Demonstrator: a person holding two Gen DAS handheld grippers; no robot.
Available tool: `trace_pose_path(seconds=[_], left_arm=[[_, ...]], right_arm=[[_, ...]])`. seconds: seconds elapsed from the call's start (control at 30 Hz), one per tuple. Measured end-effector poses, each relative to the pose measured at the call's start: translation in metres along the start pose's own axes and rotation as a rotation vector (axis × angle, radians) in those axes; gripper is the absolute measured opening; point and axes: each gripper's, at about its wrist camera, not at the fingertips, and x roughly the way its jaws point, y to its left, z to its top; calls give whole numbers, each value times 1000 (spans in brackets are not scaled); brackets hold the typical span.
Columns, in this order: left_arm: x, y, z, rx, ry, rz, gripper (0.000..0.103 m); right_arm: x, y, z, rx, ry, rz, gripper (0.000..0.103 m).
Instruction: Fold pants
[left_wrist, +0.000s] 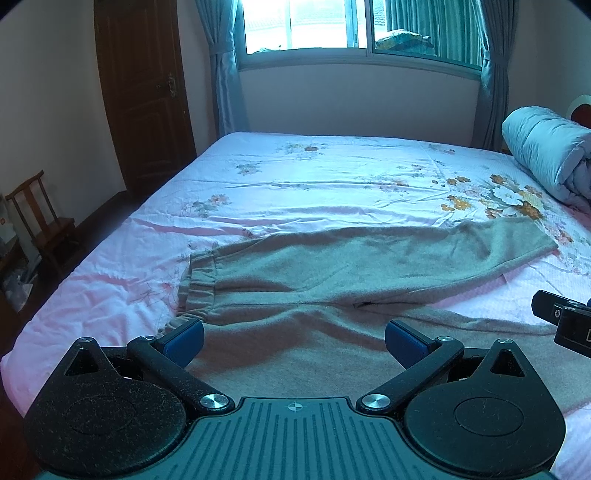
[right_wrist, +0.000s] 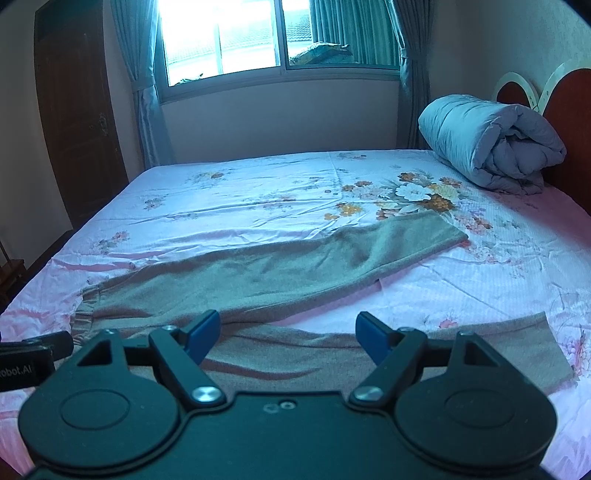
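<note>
Grey-green pants (left_wrist: 332, 273) lie spread flat on the bed, elastic waistband (left_wrist: 199, 284) at the left, both legs stretching right in a V. The far leg ends at a hem (right_wrist: 436, 230) near the flower print; the near leg ends at the right (right_wrist: 532, 339). My left gripper (left_wrist: 294, 341) hovers open over the seat of the pants, near the waistband, nothing between its blue pads. My right gripper (right_wrist: 288, 338) hangs open above the near leg, also holding nothing. The right gripper's body (left_wrist: 565, 317) shows at the right edge of the left wrist view.
The bed wears a pink floral sheet (right_wrist: 229, 199). A rolled blue-grey duvet (right_wrist: 491, 144) sits against the red headboard (right_wrist: 569, 110). Beyond the bed are a window with curtains (left_wrist: 306, 29), a dark wooden door (left_wrist: 144, 92) and a small wooden chair (left_wrist: 40, 218) on the floor at left.
</note>
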Motion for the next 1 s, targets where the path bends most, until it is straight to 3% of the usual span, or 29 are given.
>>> trace_pose_path(seconds=[0.57, 1.0], left_arm=[[11, 1, 1, 18, 4, 9, 103], [62, 27, 19, 24, 50, -19, 103]], right_arm=[[4, -5, -1, 16, -1, -3, 74], [29, -12, 6, -111, -48, 111, 74]])
